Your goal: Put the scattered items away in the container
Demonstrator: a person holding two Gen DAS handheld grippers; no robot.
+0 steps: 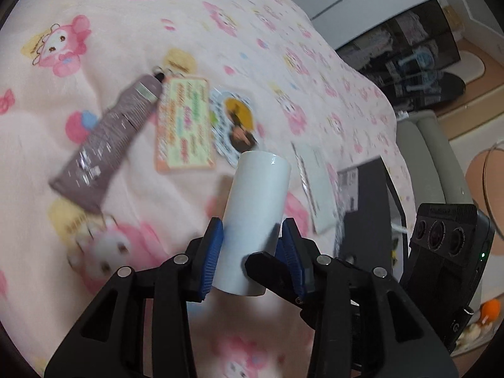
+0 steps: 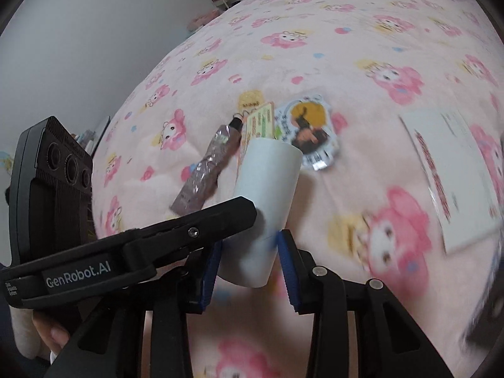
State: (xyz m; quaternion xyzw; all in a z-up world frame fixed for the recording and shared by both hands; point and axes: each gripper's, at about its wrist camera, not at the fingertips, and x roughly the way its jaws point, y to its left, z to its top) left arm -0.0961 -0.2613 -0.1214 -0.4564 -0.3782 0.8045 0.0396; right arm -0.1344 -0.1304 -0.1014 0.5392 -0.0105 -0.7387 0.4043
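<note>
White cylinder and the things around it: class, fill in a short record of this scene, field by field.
surface: pink cartoon-print blanket
held item: white cylinder, tilted, clear of the blanket
left gripper: jaws closed on the cylinder
right gripper: jaws flank the cylinder's lower end; grip unclear
lying loose: mauve tube, orange-edged card, round sticker, white packet
tube and card: side by side, touching
container: not clearly identifiable

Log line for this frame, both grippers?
left gripper jaws shut on white cylinder | right gripper jaws shut on it too | purple tube, orange card loose on pink blanket
</note>
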